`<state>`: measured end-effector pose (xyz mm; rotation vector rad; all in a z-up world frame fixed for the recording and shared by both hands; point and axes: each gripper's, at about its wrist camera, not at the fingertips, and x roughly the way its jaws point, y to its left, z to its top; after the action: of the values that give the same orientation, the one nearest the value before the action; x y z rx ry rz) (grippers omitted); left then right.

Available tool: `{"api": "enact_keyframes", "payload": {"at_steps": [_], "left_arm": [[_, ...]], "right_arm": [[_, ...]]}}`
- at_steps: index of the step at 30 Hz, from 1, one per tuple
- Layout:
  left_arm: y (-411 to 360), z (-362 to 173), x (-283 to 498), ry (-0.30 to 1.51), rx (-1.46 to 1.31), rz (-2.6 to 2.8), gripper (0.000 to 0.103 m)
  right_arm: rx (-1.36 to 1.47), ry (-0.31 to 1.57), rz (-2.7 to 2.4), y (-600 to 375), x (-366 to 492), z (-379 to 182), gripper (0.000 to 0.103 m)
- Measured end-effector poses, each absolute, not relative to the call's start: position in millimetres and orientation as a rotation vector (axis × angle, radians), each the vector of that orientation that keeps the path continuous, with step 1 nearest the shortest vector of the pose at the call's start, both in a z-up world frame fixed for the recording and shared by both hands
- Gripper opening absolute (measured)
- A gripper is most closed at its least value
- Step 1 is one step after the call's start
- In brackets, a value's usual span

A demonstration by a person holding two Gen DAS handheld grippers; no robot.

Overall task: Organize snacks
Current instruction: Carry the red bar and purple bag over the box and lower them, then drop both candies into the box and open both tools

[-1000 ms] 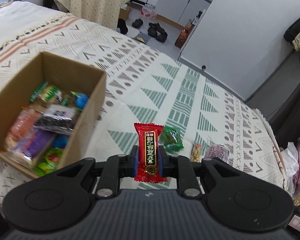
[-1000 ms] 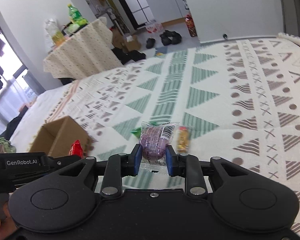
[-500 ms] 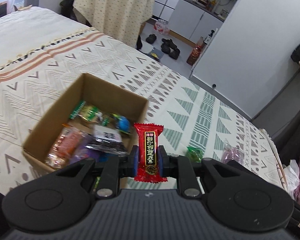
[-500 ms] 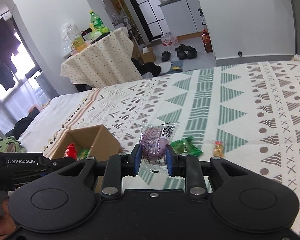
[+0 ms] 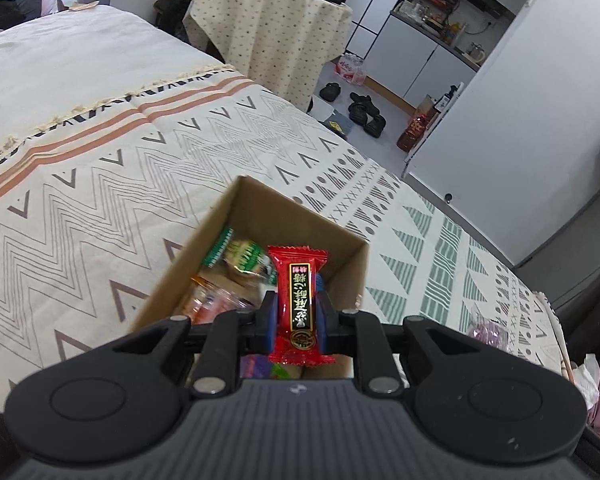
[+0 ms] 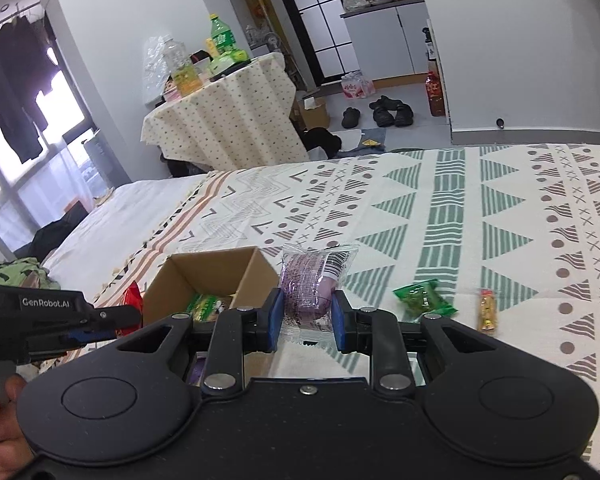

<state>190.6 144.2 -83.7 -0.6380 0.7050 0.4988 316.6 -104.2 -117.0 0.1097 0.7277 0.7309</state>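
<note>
My left gripper [image 5: 297, 312] is shut on a red candy bar [image 5: 299, 300], held upright above the open cardboard box [image 5: 256, 216]. Several snack packets [image 5: 236, 258] lie inside the box. My right gripper [image 6: 306, 316] is shut on a purple snack in a clear wrapper [image 6: 312, 284], just right of the box [image 6: 216, 270]. The left gripper [image 6: 80, 316] with the red candy [image 6: 132, 304] shows at the left of the right wrist view. A green packet [image 6: 422, 300] and a small yellow packet [image 6: 486, 312] lie on the bedspread.
The box sits on a patterned bedspread [image 5: 100, 184] on a bed. The bed's edge [image 5: 556, 320] runs along the right. A cloth-covered table [image 6: 224, 120] with bottles stands beyond the bed. Shoes [image 6: 384, 112] lie on the floor.
My left gripper has swung left and now hovers over the box with the red candy. My right gripper has lifted the purple snack and moved left toward the box.
</note>
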Motion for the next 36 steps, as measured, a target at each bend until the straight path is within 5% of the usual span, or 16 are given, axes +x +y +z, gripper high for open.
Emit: {"api": "enact_keyframes", "payload": {"at_steps": [12, 28, 36], "left_arm": [[181.3, -92.7, 195.4, 0.709, -0.681, 0.465, 0.019], [201.0, -92.7, 174.3, 0.734, -0.695, 0.52, 0.05], [193.5, -75.4, 160.3, 0.725, -0.66, 0.539, 0.078]], "right_arm": [[0.068, 0.738, 0.774, -63.7, 304.2, -112.5, 0.025], [0.019, 0.789, 0.849, -26.7, 283.9, -114.7, 0.025], [0.074, 0.808, 0.921, -22.3, 270.5, -107.5, 0.036]]}}
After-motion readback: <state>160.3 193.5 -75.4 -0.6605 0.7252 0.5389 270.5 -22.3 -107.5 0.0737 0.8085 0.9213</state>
